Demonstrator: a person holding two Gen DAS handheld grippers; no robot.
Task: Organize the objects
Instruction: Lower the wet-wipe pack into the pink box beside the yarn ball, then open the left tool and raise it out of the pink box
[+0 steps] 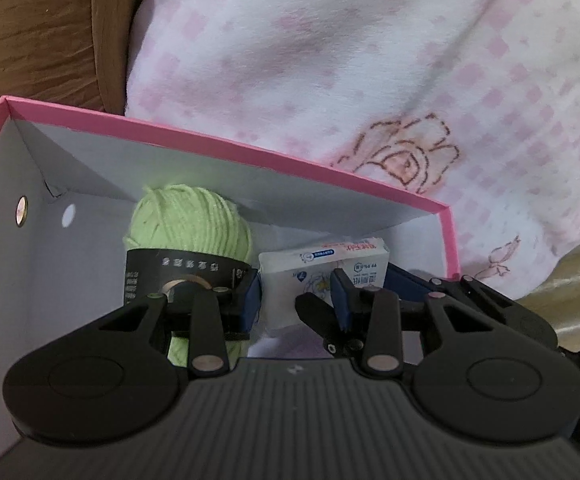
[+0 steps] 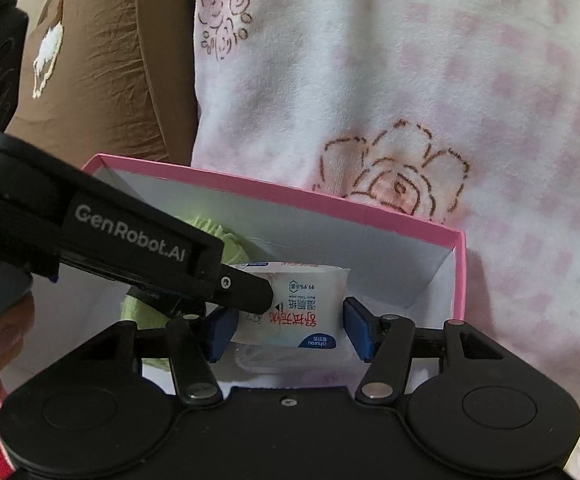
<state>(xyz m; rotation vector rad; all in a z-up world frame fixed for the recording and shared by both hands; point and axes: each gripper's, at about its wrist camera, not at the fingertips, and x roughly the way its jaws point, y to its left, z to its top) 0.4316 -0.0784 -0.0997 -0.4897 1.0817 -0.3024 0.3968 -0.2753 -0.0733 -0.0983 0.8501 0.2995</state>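
A pink-rimmed cardboard box (image 1: 226,152) with a white interior sits on a pink-and-white checked blanket (image 1: 370,60) printed with rose outlines, beside a brown cushion (image 1: 30,32). Inside the box, a ball of light green yarn (image 1: 186,220) with a black paper band lies toward the left, and a white pack of wet wipes (image 1: 322,264) with red and blue print lies just to its right, touching or nearly touching the yarn. The left gripper (image 1: 296,300) reaches into the box with its blue-padded fingers (image 1: 250,300) spread on either side of the near end of the wipes pack; the left pad sits between the yarn and the pack, and the jaws are apart, not pinching anything. In the right wrist view, the right gripper (image 2: 286,328) also hangs over the box with its blue pads (image 2: 356,326) released wide around the same wet wipes pack (image 2: 306,304), neither pad pressing on it. The left gripper's black body, marked GenRobot.AI, crosses in from the left above the yarn (image 2: 214,236).
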